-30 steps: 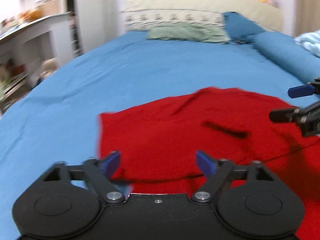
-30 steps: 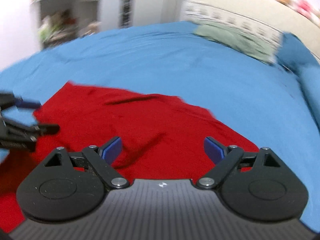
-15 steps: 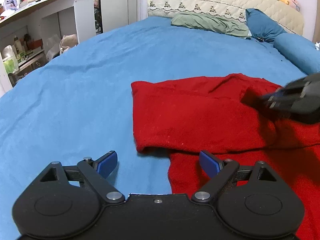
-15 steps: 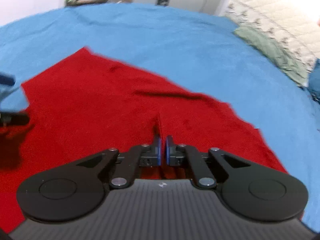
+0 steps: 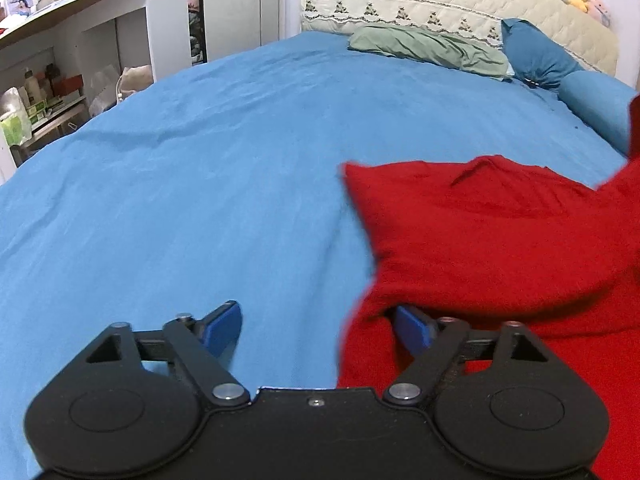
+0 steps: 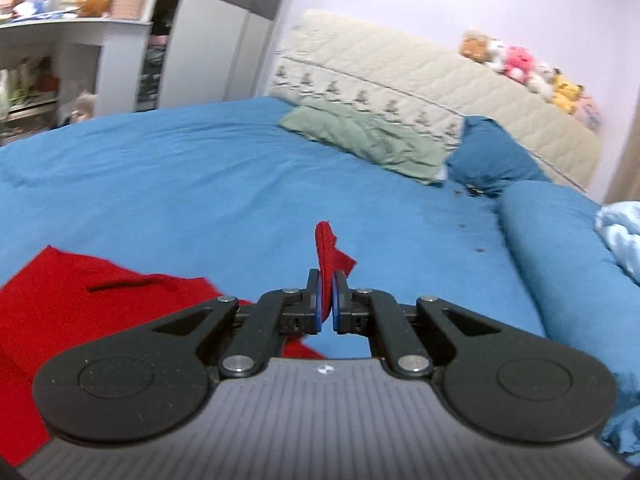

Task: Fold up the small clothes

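Note:
A red garment [image 5: 492, 232] lies on the blue bed sheet [image 5: 200, 184], partly folded over itself, on the right of the left wrist view. My left gripper [image 5: 318, 326] is open low over the sheet; its right finger [image 5: 414, 326] is at the garment's left edge, under a fold. My right gripper [image 6: 326, 300] is shut on a pinch of the red garment [image 6: 328, 250] and holds it raised above the bed. The rest of the garment [image 6: 60, 300] lies low left in the right wrist view.
A green pillow [image 5: 428, 46], a blue pillow [image 5: 536, 54] and a blue bolster [image 6: 560, 248] lie by the quilted headboard [image 5: 460, 0]. White shelves [image 5: 80, 40] stand left of the bed. A pale blue cloth [image 6: 620, 232] lies far right.
My right gripper closed on the garment and lifted a part of it up and to the right. My left gripper shifted left, to the garment's left edge, and stayed open.

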A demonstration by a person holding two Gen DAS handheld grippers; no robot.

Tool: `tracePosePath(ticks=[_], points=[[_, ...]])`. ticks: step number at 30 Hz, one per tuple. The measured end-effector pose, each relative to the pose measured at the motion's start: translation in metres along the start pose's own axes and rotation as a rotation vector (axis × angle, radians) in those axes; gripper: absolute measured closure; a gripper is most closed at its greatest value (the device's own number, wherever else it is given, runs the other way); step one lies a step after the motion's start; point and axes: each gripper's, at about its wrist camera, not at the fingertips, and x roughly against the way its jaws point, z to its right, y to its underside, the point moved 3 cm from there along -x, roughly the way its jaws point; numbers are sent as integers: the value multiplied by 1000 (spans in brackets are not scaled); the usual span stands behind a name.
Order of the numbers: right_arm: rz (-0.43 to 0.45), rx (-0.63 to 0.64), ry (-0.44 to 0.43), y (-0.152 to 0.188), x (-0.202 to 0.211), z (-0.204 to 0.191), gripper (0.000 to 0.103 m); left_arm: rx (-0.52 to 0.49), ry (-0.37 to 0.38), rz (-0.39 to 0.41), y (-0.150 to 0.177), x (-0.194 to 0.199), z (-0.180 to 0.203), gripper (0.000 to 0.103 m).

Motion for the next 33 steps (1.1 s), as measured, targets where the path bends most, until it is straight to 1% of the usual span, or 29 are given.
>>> tracePosePath(ticks=[1,2,3,4,5,6,8,10,12,14,15,17,18,19,21,23,26,27,29,31,32,33], points=[[-2,-11,9,1,0,7,83,-3,12,1,-1,-1,0,30],[-6,-29,18,3,-2,14,83,-14,24,0,-1,-1,1,44],[-9,-42,23,6,-2,18,83,-25,31,-2,0,-1,0,53],[-14,-59,28,10,-2,23,83,-37,34,1,1,1,0,58],[-22,-84,29,15,-2,28,83,-46,38,3,3,4,0,66],[-31,-106,29,23,5,37,83,-46,47,2,5,6,-2,72],[-68,-155,15,43,8,44,83,-28,54,-2,8,9,-5,75],[-110,-202,7,71,11,47,83,-14,50,-4,11,11,-7,76],[-157,-264,-2,103,20,48,83,-32,33,-2,14,14,-3,77],[-194,-300,-1,132,31,50,82,-55,18,-5,14,19,2,77],[-214,-312,3,146,34,50,81,-62,12,-8,14,22,3,77],[-240,-330,28,164,44,50,69,-67,8,14,11,33,5,76],[-246,-336,40,169,52,50,50,-71,13,36,7,40,7,71],[-235,-340,50,173,61,51,28,-78,25,60,4,47,10,68],[-166,-343,58,172,81,51,7,-88,61,103,-6,56,19,56],[-119,-330,33,164,89,47,6,-82,119,112,-17,54,32,50],[-119,-334,-58,151,73,36,6,-69,189,87,-25,33,52,50],[-128,-346,-83,151,65,34,6,-68,205,73,-26,23,58,50],[-151,-372,-106,157,48,32,6,-65,234,38,-24,4,66,50],[-202,-377,-89,168,32,31,7,-63,230,-2,-19,-10,66,50],[-251,-380,-66,176,24,32,7,-63,233,-7,-16,-14,64,50],[-266,-395,-63,181,22,33,7,-62,240,-1,-15,-14,62,50]])
